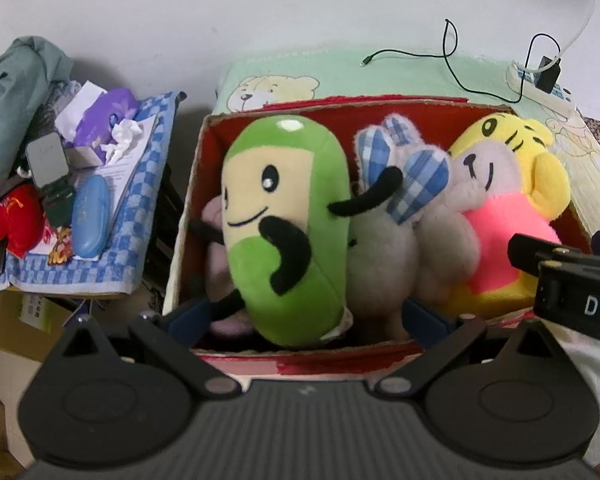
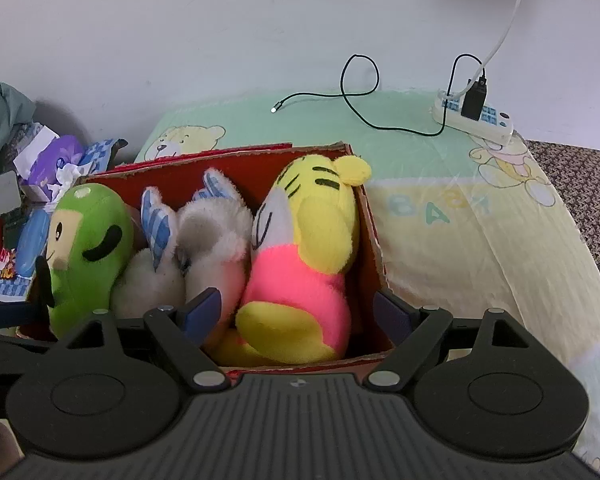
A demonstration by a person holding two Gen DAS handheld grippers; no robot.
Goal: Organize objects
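On the bed (image 2: pixel 440 216), mid-frame, the red box (image 1: pixel 188 216) holds my toys, and with both tongs (image 1: pixel 304 316) (image 2: pixel 300 312) spread apart, empty, the green toy (image 1: pixel 288 220) could topple out.

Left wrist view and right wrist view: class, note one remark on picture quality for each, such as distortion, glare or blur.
Left wrist view: fisheye bends the box walls outward, and the green toy shows a small glare spot on top. Right wrist view: the wall line curves, a soft shadow darkens the top edge, and the tiger toy looks sharp.
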